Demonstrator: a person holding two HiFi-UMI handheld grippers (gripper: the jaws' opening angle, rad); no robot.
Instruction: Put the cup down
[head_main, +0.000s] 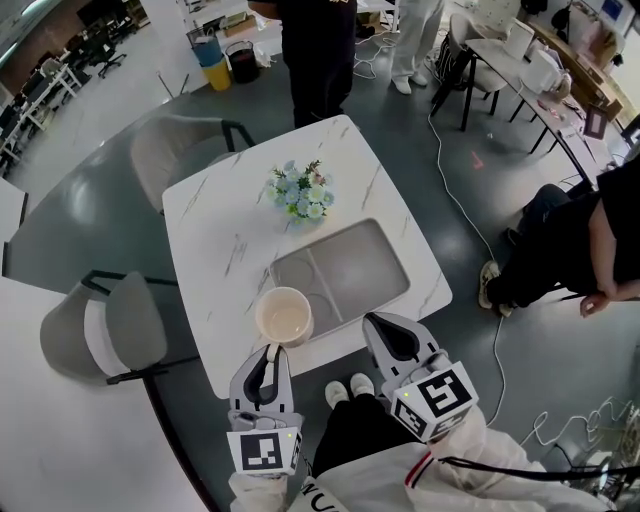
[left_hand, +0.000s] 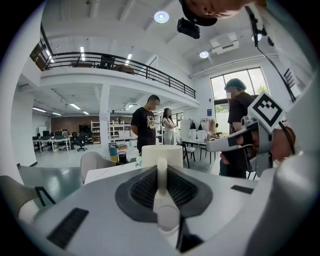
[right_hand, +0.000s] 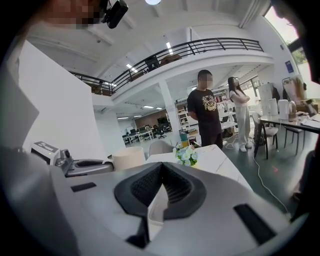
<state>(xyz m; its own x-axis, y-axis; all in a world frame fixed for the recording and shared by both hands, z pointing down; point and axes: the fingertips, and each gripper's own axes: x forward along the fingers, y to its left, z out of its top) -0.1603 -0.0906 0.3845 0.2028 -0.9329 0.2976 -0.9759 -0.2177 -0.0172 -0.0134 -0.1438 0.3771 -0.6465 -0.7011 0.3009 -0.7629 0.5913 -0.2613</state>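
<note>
A cream cup (head_main: 284, 315) with an open top hangs over the front edge of the white marble table (head_main: 220, 220). My left gripper (head_main: 268, 354) is shut on its handle. In the left gripper view the handle stands as a thin upright strip between the black pads, at my left gripper (left_hand: 161, 176), with the cup (left_hand: 162, 152) just beyond. Whether the cup's base touches the table is hidden. My right gripper (head_main: 390, 335) is beside it to the right, shut on nothing. In the right gripper view the pads meet at my right gripper (right_hand: 161, 172), and the cup (right_hand: 128, 157) shows at the left.
A grey two-part tray (head_main: 345, 265) lies right behind the cup. A bunch of flowers (head_main: 300, 192) stands mid-table. Grey chairs (head_main: 175, 150) (head_main: 100, 335) flank the left side. One person (head_main: 318, 50) stands at the far edge, another (head_main: 590, 240) sits at the right.
</note>
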